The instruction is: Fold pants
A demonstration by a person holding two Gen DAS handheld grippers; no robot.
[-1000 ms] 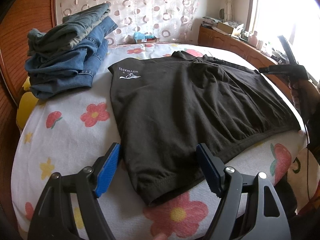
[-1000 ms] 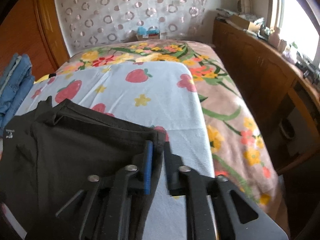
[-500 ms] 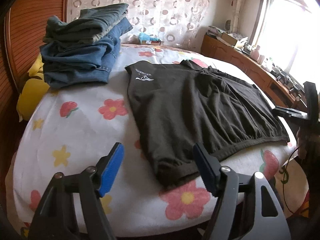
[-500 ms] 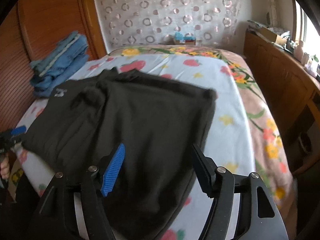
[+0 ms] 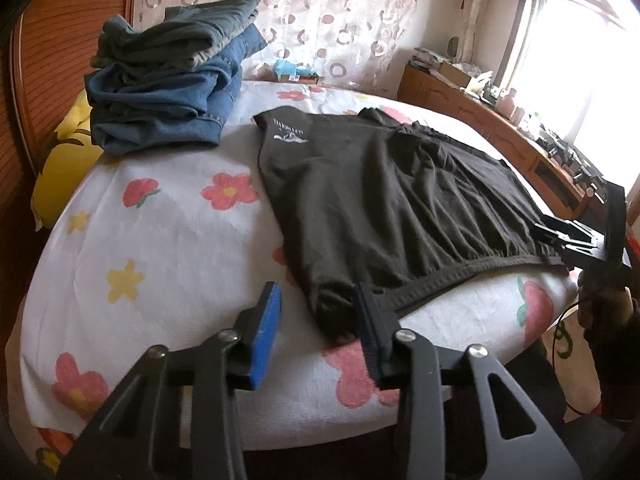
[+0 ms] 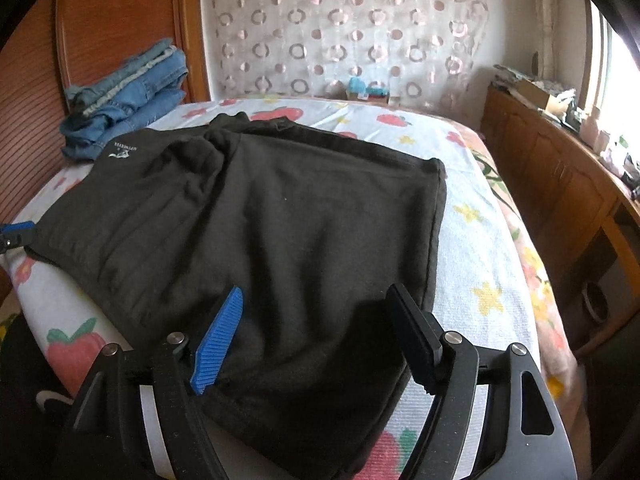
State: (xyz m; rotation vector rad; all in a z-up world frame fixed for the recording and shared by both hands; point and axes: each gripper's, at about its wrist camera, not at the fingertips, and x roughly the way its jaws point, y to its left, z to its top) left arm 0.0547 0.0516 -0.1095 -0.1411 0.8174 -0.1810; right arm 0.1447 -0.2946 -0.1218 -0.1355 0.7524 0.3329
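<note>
Black pants (image 5: 384,200) lie folded flat on the flowered bed sheet (image 5: 160,240), with a white logo near the far left corner. They also fill the right wrist view (image 6: 280,240). My left gripper (image 5: 318,332) is open and empty, its jaws on either side of the pants' near left corner at the elastic hem. My right gripper (image 6: 316,340) is open and empty, low over the pants' near edge. The right gripper also shows at the pants' right corner in the left wrist view (image 5: 576,240); the left gripper's blue pad shows at the far left in the right wrist view (image 6: 16,232).
A stack of folded jeans (image 5: 168,92) sits at the bed's far left by the wooden headboard (image 5: 60,40), also in the right wrist view (image 6: 124,96). A yellow pillow (image 5: 60,168) lies under it. A wooden cabinet (image 6: 560,184) with clutter runs along the right under the window.
The right gripper opened, let go of the pants and drew back to the near edge. The left gripper moved in toward the pants' near corner and its jaws narrowed.
</note>
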